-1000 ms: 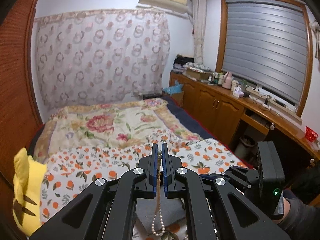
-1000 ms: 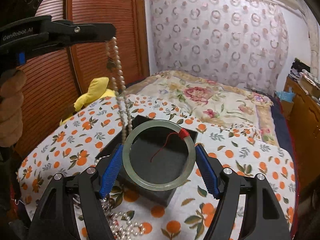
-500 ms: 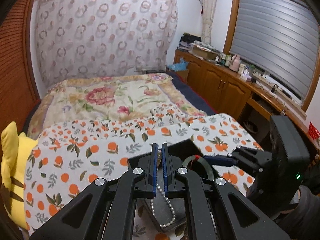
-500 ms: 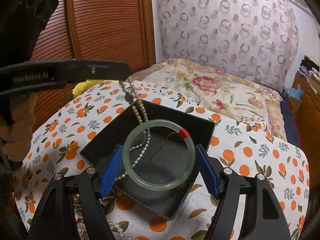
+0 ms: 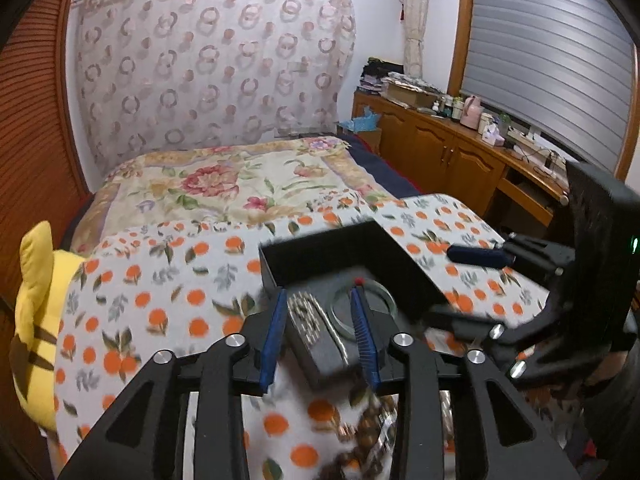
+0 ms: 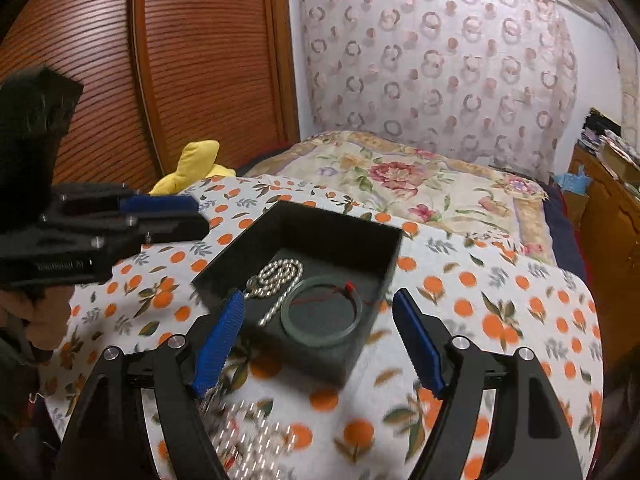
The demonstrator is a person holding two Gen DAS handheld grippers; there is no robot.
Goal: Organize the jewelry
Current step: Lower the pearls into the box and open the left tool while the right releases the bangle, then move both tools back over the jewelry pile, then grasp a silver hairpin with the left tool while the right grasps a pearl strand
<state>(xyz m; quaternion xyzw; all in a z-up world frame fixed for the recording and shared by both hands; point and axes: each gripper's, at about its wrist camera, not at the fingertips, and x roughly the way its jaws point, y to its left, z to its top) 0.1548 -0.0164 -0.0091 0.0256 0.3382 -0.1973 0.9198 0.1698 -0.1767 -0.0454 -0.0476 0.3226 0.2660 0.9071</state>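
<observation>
While both tongs tilt down over the orange-print cloth [image 6: 460,264] on the bed, the left tongs [image 5: 320,334] are opening with nothing gripped between the pads, and the right tongs [image 6: 320,340] stand wide apart, empty. Below them, the string of white pearls [image 6: 276,280] lies coiled in the shallow black square box [image 6: 340,236], just beside the smooth green jade bangle [image 6: 322,334] with its red thread. More beads [image 6: 244,432] lie blurred outside the box's near edge.

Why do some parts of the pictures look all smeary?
Right wrist view: the pearls at the bottom streak with motion blur, while the black box stays fairly sharp. Left wrist view: the beads below blur; the far curtain bends from the fisheye lens.
</observation>
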